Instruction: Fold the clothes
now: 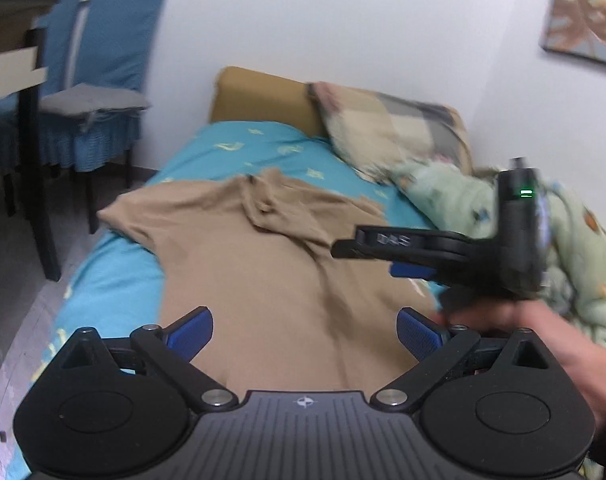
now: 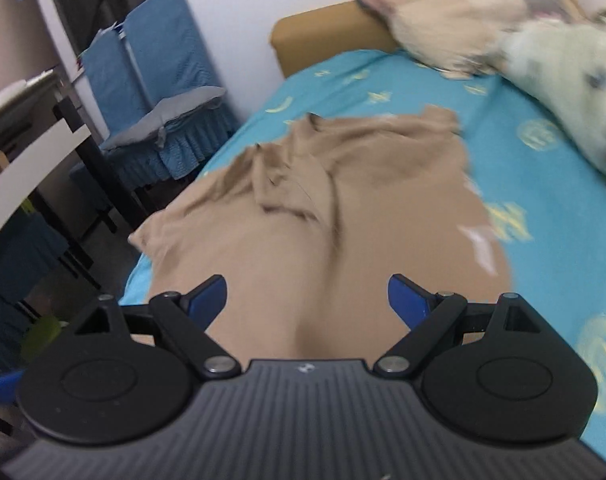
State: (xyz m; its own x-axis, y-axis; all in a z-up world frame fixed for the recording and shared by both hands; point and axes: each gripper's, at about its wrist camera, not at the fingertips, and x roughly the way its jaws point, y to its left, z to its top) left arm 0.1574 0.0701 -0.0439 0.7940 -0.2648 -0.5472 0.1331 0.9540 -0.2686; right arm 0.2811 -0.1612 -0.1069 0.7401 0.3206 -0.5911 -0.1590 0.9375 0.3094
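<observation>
The tan shirt (image 1: pixel 263 264), limp and light on the bed (image 1: pixel 115 280), wants pinching at its hem corners; both grippers' jaws stand apart, empty.

A turquoise bedsheet printed with pale yellow shapes (image 1: pixel 115 280) is spread over the bed. A patchwork pillow (image 1: pixel 391 128) is propped against a mustard-yellow headboard (image 1: pixel 263 98), beside a pale green floral blanket (image 1: pixel 583 248). Blue-covered chairs (image 1: pixel 107 60) are seen at left.
</observation>
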